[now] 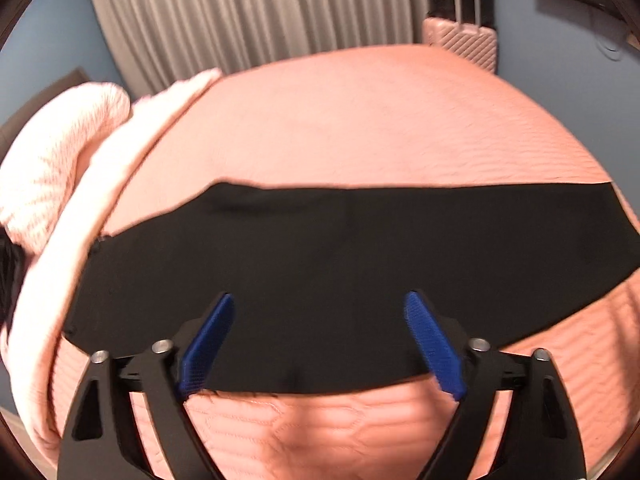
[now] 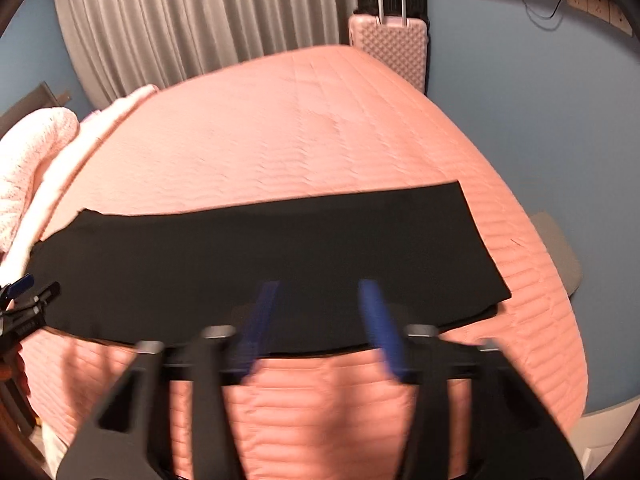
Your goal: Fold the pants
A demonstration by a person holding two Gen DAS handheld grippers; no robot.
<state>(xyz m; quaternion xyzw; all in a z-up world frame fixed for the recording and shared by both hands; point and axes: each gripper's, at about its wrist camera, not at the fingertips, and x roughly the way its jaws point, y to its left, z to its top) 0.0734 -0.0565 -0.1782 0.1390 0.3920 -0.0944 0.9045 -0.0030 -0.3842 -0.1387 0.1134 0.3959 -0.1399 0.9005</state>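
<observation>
Fingers of left gripper and right gripper spread, empty, above near edge of pants, folded lengthwise across bedspread. Far half bare; blanket left, suitcase beyond.

The right tool is smeared by motion blur. The left tool is cut by the picture's left edge in the right wrist view. The pants' right end runs off the left wrist view.

Each handheld black plastic two-finger left gripper and right gripper has angular black linkage arms with triangular cut-outs, round silver pivot bolts, and long textured blue finger pads.
</observation>
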